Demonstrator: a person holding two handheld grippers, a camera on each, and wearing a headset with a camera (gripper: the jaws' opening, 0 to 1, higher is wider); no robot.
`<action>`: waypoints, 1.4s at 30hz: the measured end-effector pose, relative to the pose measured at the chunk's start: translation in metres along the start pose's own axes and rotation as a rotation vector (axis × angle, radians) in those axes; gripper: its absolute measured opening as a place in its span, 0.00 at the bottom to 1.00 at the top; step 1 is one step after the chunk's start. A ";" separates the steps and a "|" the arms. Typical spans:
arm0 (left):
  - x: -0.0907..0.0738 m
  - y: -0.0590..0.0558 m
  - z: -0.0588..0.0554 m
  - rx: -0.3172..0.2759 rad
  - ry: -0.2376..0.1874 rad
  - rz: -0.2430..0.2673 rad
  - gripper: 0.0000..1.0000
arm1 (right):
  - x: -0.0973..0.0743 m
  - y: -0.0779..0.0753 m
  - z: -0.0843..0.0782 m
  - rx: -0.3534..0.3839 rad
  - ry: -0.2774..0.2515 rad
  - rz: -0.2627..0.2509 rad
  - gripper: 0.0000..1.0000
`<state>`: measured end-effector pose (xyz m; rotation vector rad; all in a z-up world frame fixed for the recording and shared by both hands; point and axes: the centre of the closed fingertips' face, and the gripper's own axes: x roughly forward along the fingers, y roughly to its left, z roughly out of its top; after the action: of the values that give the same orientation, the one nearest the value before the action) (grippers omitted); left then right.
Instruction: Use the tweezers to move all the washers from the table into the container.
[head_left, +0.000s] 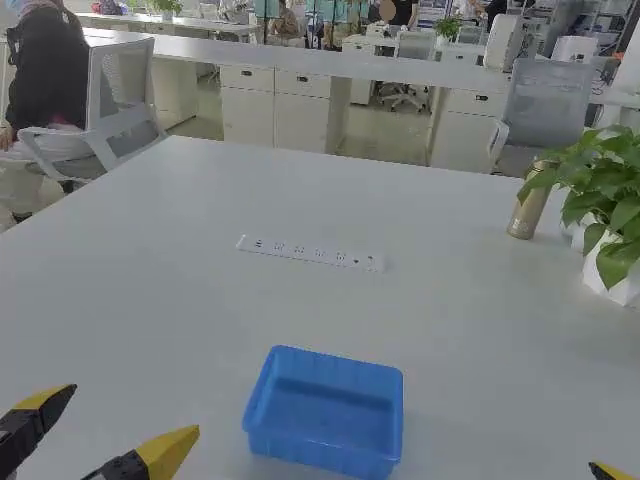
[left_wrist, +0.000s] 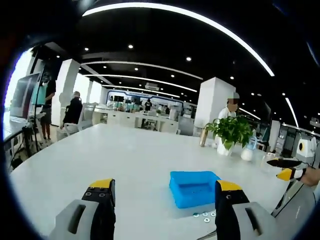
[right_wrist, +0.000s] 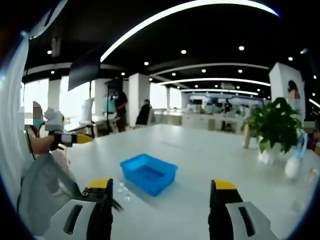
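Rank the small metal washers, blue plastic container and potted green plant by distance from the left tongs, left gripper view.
From the left tongs:
1. Small metal washers, beside the right-hand jaw.
2. Blue plastic container, just behind them.
3. Potted green plant, far back right.

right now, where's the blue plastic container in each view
Head view: the blue plastic container sits at bottom centre on the white table.
Left gripper view: the container is low, right of centre.
Right gripper view: the container is below the middle, left of centre.
Shared landmark: the leafy green potted plant, beyond the container and to its right in every view.
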<state>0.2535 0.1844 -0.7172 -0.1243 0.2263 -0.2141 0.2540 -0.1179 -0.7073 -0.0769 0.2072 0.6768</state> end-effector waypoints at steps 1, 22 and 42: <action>0.000 0.000 0.000 0.004 0.002 0.001 0.83 | 0.000 0.000 0.000 0.003 -0.001 0.000 0.77; 0.000 0.001 -0.003 0.005 0.006 0.000 0.81 | 0.001 0.000 -0.002 0.004 0.009 0.006 0.77; -0.002 0.002 -0.001 -0.003 -0.002 0.001 0.80 | 0.001 0.000 -0.003 -0.005 0.016 0.001 0.76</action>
<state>0.2517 0.1863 -0.7179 -0.1276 0.2248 -0.2126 0.2538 -0.1178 -0.7103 -0.0873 0.2206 0.6779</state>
